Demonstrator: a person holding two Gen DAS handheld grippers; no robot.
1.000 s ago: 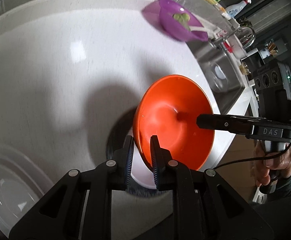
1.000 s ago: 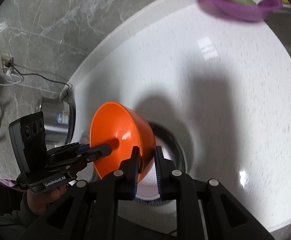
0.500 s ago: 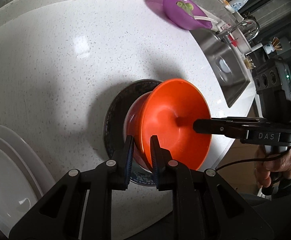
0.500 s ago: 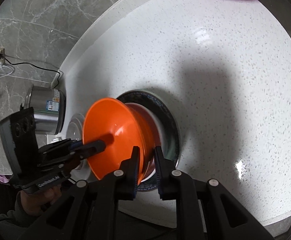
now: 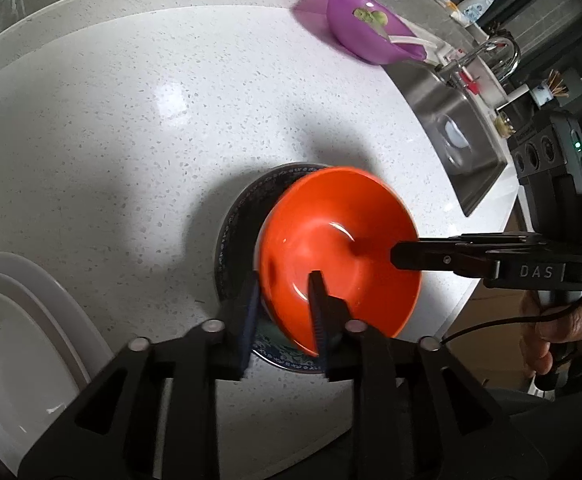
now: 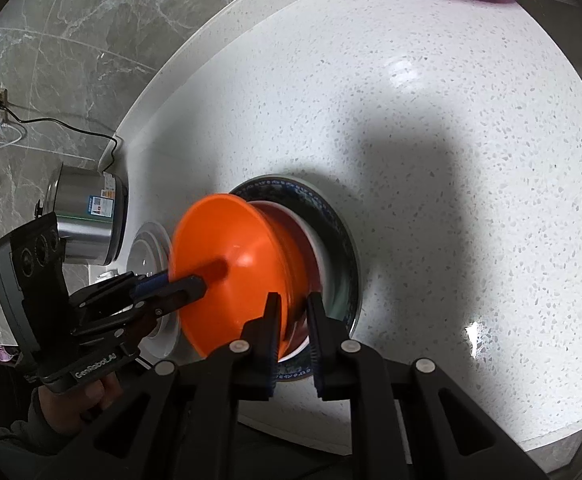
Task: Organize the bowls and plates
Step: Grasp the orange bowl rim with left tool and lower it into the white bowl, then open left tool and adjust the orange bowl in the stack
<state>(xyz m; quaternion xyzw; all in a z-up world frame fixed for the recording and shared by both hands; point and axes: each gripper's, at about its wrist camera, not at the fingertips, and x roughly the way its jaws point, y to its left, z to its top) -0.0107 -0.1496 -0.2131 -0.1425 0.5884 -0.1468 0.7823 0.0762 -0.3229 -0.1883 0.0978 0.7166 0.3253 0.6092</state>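
Sitting tilted on a dark blue-patterned plate, the orange bowl lies near the middle of the white speckled countertop, its mouth tipped toward 4 o'clock in the left wrist view. The left gripper straddles the bowl's near rim at 6 o'clock; its jaws have just been opening, and they now stand spread with the rim between them — the inner finger is inside the bowl, the outer one outside, and a gap shows at the wall. The right gripper is pinching the opposite rim: in its own view the two fingers press close on the thin orange wall at 6 o'clock, and from the left view its long black fingers reach into the bowl from 3 o'clock, with a hand wrapped around the handle. Under the orange bowl a white bowl's rim shows inside the plate. A stack of white plates sits at 8 o'clock in the left view. A purple bowl holding green pieces is at 1 o'clock, beside a steel sink with a tap. In the right view — at 9 o'clock — a steel cooker pot stands against the grey marble wall.
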